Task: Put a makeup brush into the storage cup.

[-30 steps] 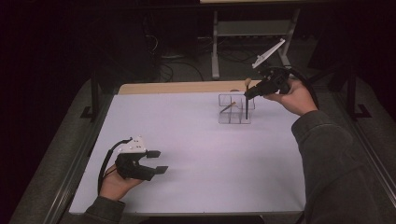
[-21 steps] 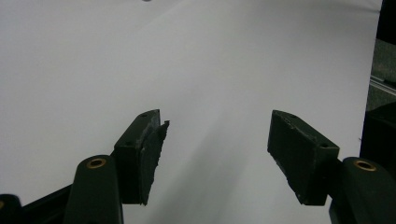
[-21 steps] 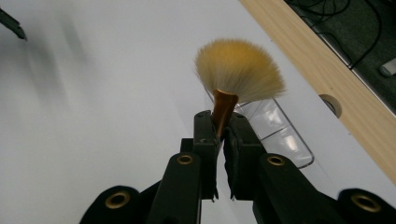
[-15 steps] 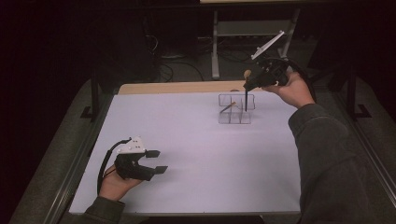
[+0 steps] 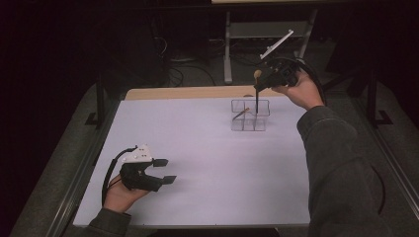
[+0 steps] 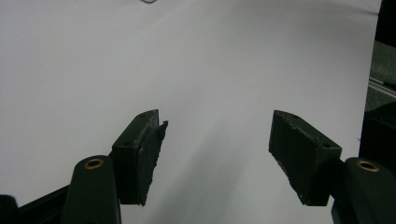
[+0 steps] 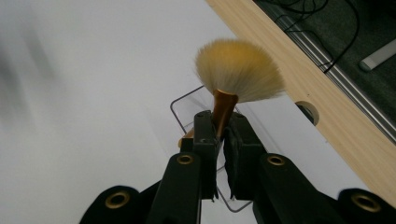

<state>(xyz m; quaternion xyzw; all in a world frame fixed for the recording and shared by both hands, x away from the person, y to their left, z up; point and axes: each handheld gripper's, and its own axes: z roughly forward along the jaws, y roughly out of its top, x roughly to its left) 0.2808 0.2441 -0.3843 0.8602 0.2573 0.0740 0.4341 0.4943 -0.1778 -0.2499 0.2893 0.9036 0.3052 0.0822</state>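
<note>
The right hand-held gripper [image 5: 259,88], jaws closed tight on the copper ferrule of a makeup brush [image 7: 223,109], holds it upright over the clear compartment organizer [image 5: 250,116] at the far right of the white worktop [image 5: 197,148]. The brush's long axis runs vertical: bristles up, dark handle pointing down into a rear compartment, so the coming move is judged a straight descent. A second brush [image 5: 240,113] leans in the adjoining cell. The left hand-held gripper [image 5: 163,171] rests open and empty, well apart at the near left.

no readable text, labels, brands or numbers anywhere.
</note>
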